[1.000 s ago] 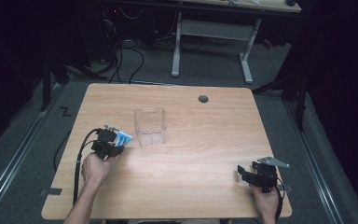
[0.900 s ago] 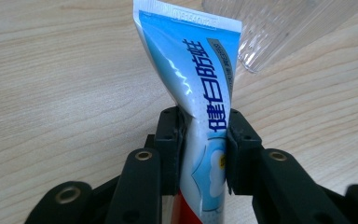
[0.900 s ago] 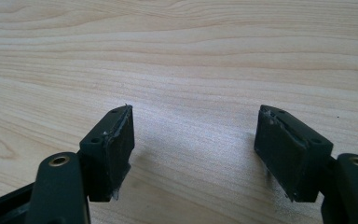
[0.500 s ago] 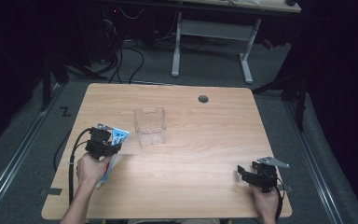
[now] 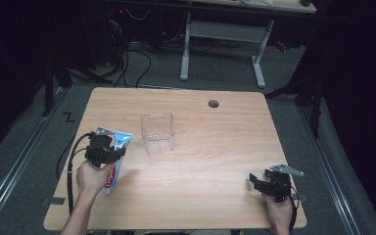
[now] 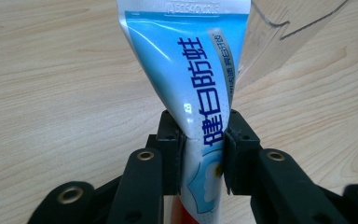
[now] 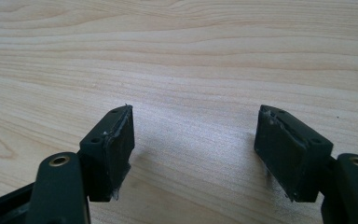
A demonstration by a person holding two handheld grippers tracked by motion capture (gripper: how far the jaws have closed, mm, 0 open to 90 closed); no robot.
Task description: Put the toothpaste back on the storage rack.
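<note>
A blue and white toothpaste tube (image 6: 196, 79) with a red end is pinched in my left gripper (image 6: 200, 149), whose jaws are shut on its middle. In the high view the tube (image 5: 119, 147) sits at the table's left, its crimped end pointing toward a clear plastic box (image 5: 157, 132) just to its right. The left gripper (image 5: 112, 152) is held by a hand there. My right gripper (image 7: 193, 149) stands open with nothing between its fingers, low over bare wood. From above, the right gripper (image 5: 264, 183) is near the table's front right corner.
The wooden table (image 5: 215, 147) has a round cable hole (image 5: 213, 104) near its back edge. A black cable (image 5: 71, 161) trails from the left gripper off the left edge. Another desk's legs (image 5: 259, 54) and floor cables stand beyond the table.
My left gripper has drawn back toward the front left with the tube, away from the clear box. The right gripper has stayed put.
</note>
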